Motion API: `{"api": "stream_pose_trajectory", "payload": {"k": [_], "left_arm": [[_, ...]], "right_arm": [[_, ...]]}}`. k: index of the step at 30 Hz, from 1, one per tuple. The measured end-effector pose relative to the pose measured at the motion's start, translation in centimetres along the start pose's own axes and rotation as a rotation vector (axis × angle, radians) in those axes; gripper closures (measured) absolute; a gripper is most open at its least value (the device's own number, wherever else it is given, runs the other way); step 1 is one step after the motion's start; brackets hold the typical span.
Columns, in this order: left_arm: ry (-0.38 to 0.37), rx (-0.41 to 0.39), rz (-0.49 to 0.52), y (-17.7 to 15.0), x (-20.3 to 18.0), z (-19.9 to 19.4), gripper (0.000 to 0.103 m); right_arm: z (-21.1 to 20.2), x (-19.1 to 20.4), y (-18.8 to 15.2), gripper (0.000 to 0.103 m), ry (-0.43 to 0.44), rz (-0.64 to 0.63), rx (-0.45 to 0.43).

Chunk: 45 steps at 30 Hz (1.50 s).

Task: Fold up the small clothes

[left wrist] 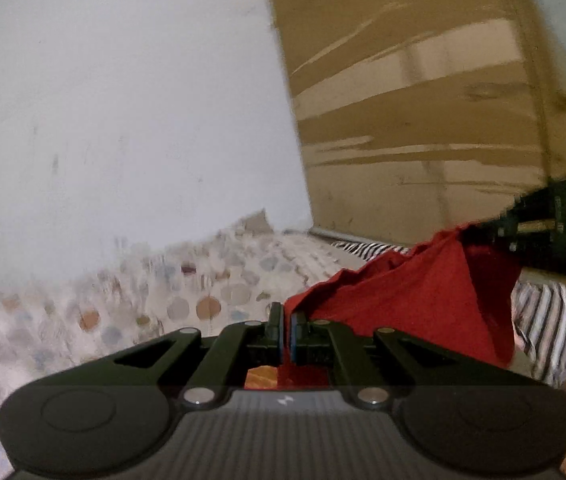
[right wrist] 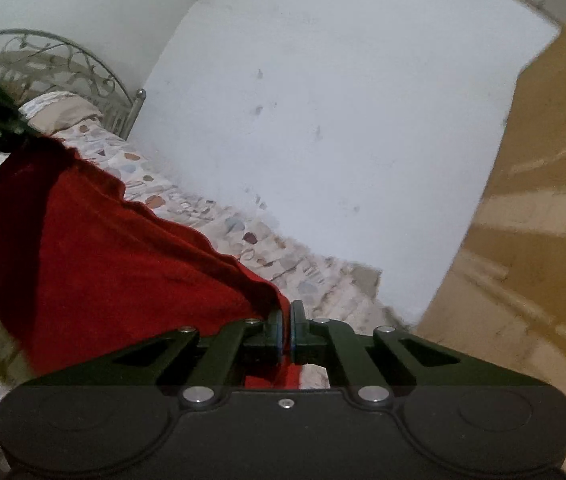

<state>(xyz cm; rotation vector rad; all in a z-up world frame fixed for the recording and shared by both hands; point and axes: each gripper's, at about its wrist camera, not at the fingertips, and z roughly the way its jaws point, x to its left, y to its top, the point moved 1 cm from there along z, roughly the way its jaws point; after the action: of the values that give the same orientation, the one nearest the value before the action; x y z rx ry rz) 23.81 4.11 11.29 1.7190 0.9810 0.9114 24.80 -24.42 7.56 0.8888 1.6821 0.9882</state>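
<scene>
The red garment [left wrist: 415, 300] is hanging stretched above the bed [left wrist: 187, 280], its long axis running left to right between the left hand-held gripper [left wrist: 286, 320] and right hand-held gripper [right wrist: 286, 316], each clamping one corner.

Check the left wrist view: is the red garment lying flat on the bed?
No. The red garment hangs lifted above the bed, pinched in the shut left gripper.

Motion blur smears the wardrobe [left wrist: 411, 92] and patterned bedsheet [left wrist: 187, 280]; the red garment [left wrist: 415, 292] hides most of a striped cloth [left wrist: 547, 320].
</scene>
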Motion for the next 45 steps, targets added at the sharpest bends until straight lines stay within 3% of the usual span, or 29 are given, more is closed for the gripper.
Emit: {"api": "stream_pose_trajectory", "payload": {"k": [4,7,10,16,20,22,23,24,25,26,27,28,31,33,36,39,45], "left_arm": [[-0.03,0.076,-0.158,0.2,5.6,8.3,0.101],[-0.013,0.076,-0.142,-1.4,8.0,13.0,0.101],[-0.002,0.126,-0.146,-3.7,9.7,17.6,0.101],[-0.023,0.219,-0.392,-9.1,13.6,22.8,0.1],[-0.03,0.255,-0.597,-11.9,15.8,23.5,0.095],[-0.002,0.298,-0.63,-12.1,16.5,23.3,0.093],[0.021,0.29,-0.628,-11.9,16.7,22.9,0.085],[0.04,0.271,-0.621,-11.6,16.8,22.1,0.065],[0.059,0.248,-0.615,-11.3,16.9,21.2,0.053],[0.081,0.223,-0.611,-10.9,16.8,20.3,0.03],[0.1,0.195,-0.603,-10.6,16.6,19.2,0.018],[0.115,0.168,-0.588,-10.2,16.3,18.2,0.016],[0.109,0.139,-0.53,-9.6,14.7,15.6,0.01],[0.086,0.128,-0.499,-9.7,13.2,14.0,0.003],[0.059,0.157,-0.441,-10.8,10.9,12.7,0.001],[0.082,0.215,-0.379,-12.4,9.0,12.2,0.001],[0.136,0.262,-0.269,-13.8,6.8,11.9,0.002]], "right_arm": [[10.5,-1.0,0.6,0.101,0.024,0.042,0.082],[17.2,-1.0,0.1,0.101,0.037,0.077,0.149],[22.6,-0.3,-1.3,0.101,0.055,0.086,0.214],[28.3,2.7,-4.9,0.101,0.083,0.072,0.31],[30.7,3.7,-6.4,0.1,0.097,0.069,0.353],[31.4,4.1,-7.0,0.1,0.102,0.072,0.372],[31.6,4.1,-7.3,0.099,0.101,0.075,0.382],[31.8,4.1,-7.5,0.099,0.101,0.079,0.392],[32.0,4.1,-7.7,0.099,0.104,0.088,0.401],[32.1,4.0,-7.8,0.098,0.104,0.094,0.407],[32.3,3.9,-7.9,0.097,0.104,0.099,0.415],[32.5,3.8,-7.9,0.096,0.11,0.103,0.427],[32.7,3.1,-7.8,0.08,0.127,0.138,0.447],[32.5,2.0,-7.5,0.048,0.141,0.185,0.451],[31.1,0.0,-6.9,0.011,0.149,0.256,0.435],[28.8,-2.0,-6.6,0.001,0.154,0.329,0.411],[23.9,-2.8,-7.8,0.001,0.227,0.383,0.378]]}}
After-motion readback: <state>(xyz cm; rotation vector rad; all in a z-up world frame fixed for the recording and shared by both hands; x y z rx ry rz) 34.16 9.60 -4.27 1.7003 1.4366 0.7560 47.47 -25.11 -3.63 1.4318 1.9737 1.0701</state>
